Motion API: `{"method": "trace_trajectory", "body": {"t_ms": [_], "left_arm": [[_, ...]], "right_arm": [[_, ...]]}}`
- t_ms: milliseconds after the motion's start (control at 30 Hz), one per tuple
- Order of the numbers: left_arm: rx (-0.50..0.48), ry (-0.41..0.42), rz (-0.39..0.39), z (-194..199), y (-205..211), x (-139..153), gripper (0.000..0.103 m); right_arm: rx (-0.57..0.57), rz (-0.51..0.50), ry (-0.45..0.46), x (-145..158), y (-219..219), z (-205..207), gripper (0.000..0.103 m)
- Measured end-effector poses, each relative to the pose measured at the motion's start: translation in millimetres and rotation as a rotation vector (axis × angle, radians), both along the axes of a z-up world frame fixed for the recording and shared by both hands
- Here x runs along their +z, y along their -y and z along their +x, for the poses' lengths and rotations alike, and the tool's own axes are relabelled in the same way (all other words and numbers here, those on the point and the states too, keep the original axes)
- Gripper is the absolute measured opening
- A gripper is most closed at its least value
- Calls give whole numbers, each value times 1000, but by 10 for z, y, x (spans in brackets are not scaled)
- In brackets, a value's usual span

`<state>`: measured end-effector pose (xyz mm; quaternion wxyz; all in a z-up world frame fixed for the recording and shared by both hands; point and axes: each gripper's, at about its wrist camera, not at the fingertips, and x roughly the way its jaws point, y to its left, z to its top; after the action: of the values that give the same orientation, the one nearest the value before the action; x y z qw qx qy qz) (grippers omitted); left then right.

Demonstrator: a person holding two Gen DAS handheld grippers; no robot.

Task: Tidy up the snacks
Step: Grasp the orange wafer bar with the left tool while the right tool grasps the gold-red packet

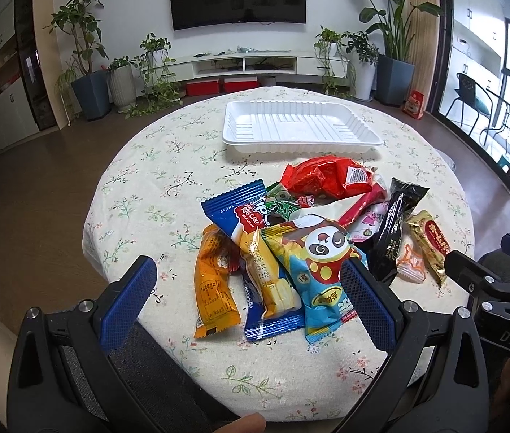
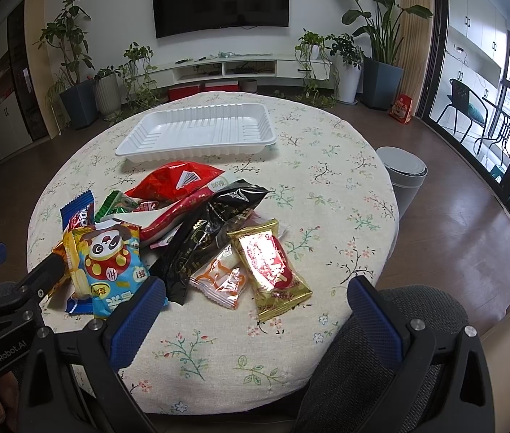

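On tabletop [image 1: 146, 187], centre: snack pile [image 1: 312, 223], loose, overlapping | 12 o'clock of pile: white tray [image 1: 300, 144], apart from snacks | left gripper [image 1: 251, 296]: released, jaws spread, straddling near edge of pile, holding nothing | right gripper [image 2: 255, 310]: released, spread above gold packet [image 2: 273, 267], at 3 o'clock end of pile

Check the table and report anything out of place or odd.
The snack packets lie in a loose overlapping heap on the tablecloth, while the white tray behind them holds nothing. Nothing looks spilled or torn.
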<state>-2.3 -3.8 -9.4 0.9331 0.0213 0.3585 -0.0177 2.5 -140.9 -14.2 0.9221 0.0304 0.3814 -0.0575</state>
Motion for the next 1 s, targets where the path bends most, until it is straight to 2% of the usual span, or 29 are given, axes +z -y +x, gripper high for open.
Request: {"method": "trace_trajectory", "body": {"t_ms": [133,233,267,300,367,433,467,567,667,767,833,1000], "left_arm": [[11,3,-95,31,-170,11,103],[-8,-42,-122,113,-259,-19,103],[-35,-58,-132,142,-287,-42,103],[-65,-62,-147,144,-325,-66,103],[-42,-29,-144,99,-395,-61,103],[-18,-137,-133,124,-483,-131,103],[7,-183,-161,148,-558,-173,103],[40,-188,-235,129,-763,-203,103],[12,-191,-231,150,-790,-185,103],[-10,-219,-192,234,-721,-226,103],[-21,-260,-168,369,-694,-295,103],[-26,-339,-165,664,-764,-425,101]], "right_arm": [[0,0,1,2,9,8,103],[-1,3,3,5,19,14,103],[-3,5,5,-81,-2,-40,103],[-3,6,6,-70,8,-29,103],[-6,13,13,-22,45,2,103],[-11,21,23,32,124,-23,103],[-13,29,28,47,158,-30,103],[5,70,28,30,245,57,103],[45,106,31,46,298,90,103],[84,108,40,68,326,106,103],[106,86,41,75,334,115,103],[114,78,29,39,449,147,101]]}}
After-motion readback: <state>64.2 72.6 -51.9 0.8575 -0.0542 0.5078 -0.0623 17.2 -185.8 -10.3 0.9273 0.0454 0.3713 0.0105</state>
